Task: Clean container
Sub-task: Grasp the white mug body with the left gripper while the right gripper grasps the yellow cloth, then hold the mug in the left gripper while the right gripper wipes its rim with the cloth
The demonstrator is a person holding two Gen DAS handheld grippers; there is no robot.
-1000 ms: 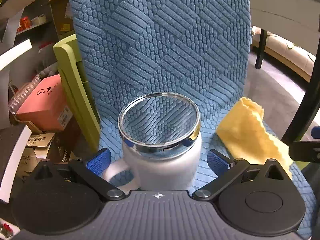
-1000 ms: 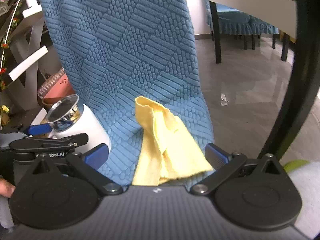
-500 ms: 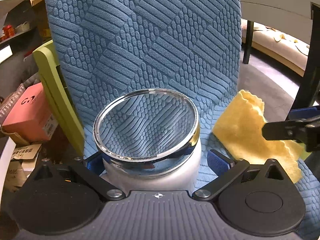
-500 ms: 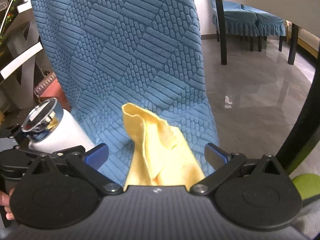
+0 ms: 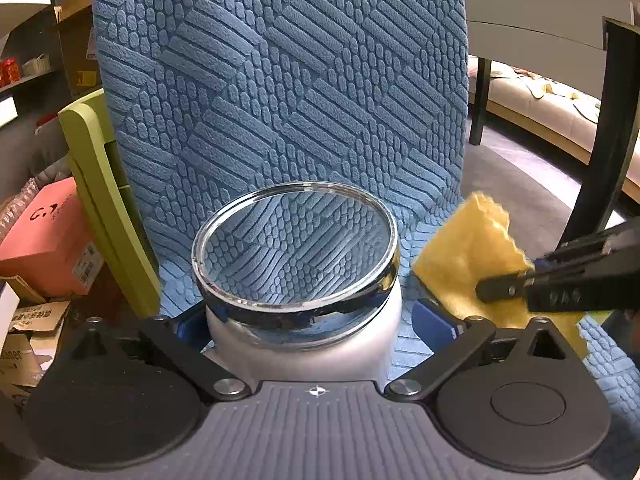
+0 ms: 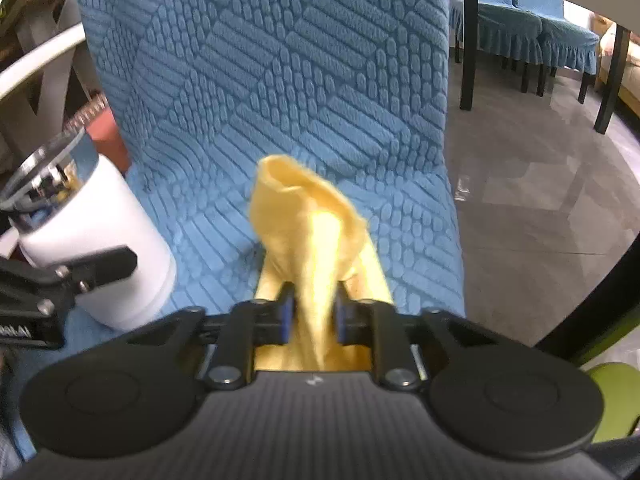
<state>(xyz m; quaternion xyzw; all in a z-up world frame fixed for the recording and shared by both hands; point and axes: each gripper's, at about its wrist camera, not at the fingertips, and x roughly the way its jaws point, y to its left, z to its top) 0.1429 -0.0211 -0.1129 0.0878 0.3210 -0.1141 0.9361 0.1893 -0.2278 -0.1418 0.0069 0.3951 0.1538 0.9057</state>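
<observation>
So far only the two grasps look settled, and the wiping itself has not begun. The white round-bodied container with a chrome-banded glass lid [image 5: 298,308] stands upright on the seat of the chair in a blue textured fabric cover [image 5: 280,100], close in front of the backrest. The left gripper [image 5: 316,318] has its blue-padded fingers [image 5: 434,318] on either side of the white body; they sit right against it on the left and very near on the right, so it appears clamped on the container, though the actual contact is partly hidden behind the lid's overhang. In the right wrist view the right gripper [image 6: 312,312] has its fingers drawn close together on a fold of the soft yellow microfibre cloth [image 6: 308,216], which bunches upward in front of the pads while its lower part trails on the seat beneath. The cloth is beside the container, not touching it; a strip of blue seat shows between them in both views. The lid is seated on the container and no smears or dirt can be made out on the glass or the white wall. What remains, by this reading, is the whole of the cleaning: carrying the gripped cloth across to the container, rubbing the lid and the body, and perhaps taking the lid off if the inside is meant as well, which the frames cannot settle.
</observation>
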